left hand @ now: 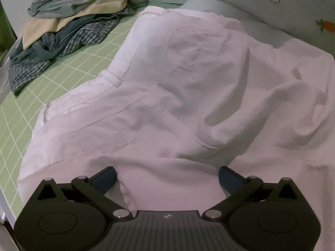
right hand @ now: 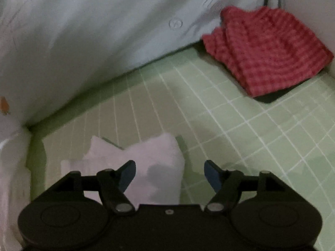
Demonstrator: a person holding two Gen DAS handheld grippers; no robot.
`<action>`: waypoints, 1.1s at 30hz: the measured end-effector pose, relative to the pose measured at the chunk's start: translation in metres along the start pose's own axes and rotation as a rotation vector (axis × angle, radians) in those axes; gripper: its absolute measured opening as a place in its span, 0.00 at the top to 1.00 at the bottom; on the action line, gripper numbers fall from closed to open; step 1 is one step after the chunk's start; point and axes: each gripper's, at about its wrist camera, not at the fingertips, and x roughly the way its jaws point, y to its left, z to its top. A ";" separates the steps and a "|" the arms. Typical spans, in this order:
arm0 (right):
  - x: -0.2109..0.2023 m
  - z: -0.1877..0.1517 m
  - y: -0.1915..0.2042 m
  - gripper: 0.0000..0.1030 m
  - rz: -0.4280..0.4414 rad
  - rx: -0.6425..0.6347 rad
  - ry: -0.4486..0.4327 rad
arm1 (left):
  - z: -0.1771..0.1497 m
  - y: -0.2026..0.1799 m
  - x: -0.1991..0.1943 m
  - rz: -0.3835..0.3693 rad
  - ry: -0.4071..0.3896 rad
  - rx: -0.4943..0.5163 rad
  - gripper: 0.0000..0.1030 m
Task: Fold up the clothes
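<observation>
A large white garment [left hand: 178,96], wrinkled and partly folded, covers most of the green gridded mat [left hand: 69,62] in the left wrist view. My left gripper [left hand: 167,177] is open wide just above its near edge, with cloth lying between the blue pads but not pinched. In the right wrist view a white corner of cloth [right hand: 146,163] lies on the mat [right hand: 240,129] under and between the jaws. My right gripper [right hand: 169,175] is open, its blue pads apart and clear of the cloth. More white fabric [right hand: 10,177] shows at the left edge.
A heap of grey, cream and blue plaid clothes [left hand: 69,21] sits at the far left of the mat. A folded red checked garment [right hand: 266,50] lies at the far right corner. A pale printed sheet [right hand: 94,41] rises as a wall behind the mat.
</observation>
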 end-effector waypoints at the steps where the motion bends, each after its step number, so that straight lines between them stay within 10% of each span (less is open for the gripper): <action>1: 0.005 0.000 0.000 0.29 0.014 0.002 0.002 | 0.000 -0.001 0.000 0.007 0.000 0.002 0.00; 4: 0.013 -0.001 0.005 0.36 0.042 0.001 0.011 | 0.001 -0.006 0.002 0.034 0.007 0.007 0.00; 8: 0.018 -0.006 0.017 0.83 0.017 -0.050 0.024 | 0.001 -0.006 0.002 0.039 0.013 0.005 0.00; 11: 0.002 -0.005 0.013 0.95 0.019 -0.058 -0.027 | 0.001 -0.003 0.002 0.023 0.012 0.002 0.00; 18: -0.111 -0.008 -0.029 0.96 -0.270 0.011 -0.338 | -0.004 0.000 0.001 -0.013 0.022 -0.025 0.00; 24: -0.116 -0.051 -0.108 0.96 -0.497 0.166 -0.193 | -0.011 -0.005 -0.002 -0.027 0.021 -0.014 0.00; 33: -0.128 -0.091 -0.149 0.95 -0.548 0.298 -0.113 | -0.015 -0.002 -0.010 -0.069 0.021 -0.041 0.00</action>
